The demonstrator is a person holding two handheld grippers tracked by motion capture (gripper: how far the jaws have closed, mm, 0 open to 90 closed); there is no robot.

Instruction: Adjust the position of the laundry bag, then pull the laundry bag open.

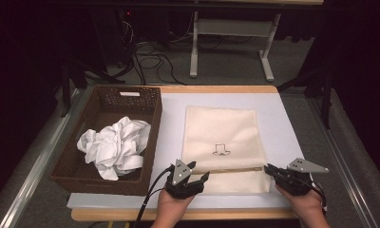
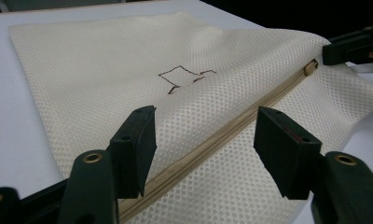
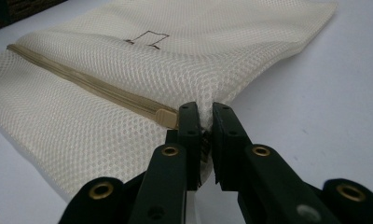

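Cream mesh laundry bag (image 1: 221, 142) lies flat on the pale surface (image 1: 278, 109), in the middle of the high view, with its zipper (image 1: 233, 169) running across its near end and, as far as the frames show, still closed along its whole length. A small line drawing marks the cloth above the zipper.

At the lower right of the high view the right gripper (image 1: 270, 170) has its jaws nearly shut, pinching the bag's edge at the zipper's end; in the right gripper view (image 3: 204, 122) the mesh is bunched between the pads just beside the tan zipper pull (image 3: 167, 117).

The left gripper (image 1: 200, 176), at the lower middle, hangs over the zipper's other end with its jaws about half open; in the left gripper view (image 2: 204, 140) the zipper passes between the pads, which do not press on it.

Upper left of that, a wicker basket (image 1: 152, 137) holds a heap of crumpled white clothes (image 1: 114, 147).

By my reading the work is only starting: one end is secured, the bag is unopened, and the clothes remain in the basket, so opening, filling and closing are all left.
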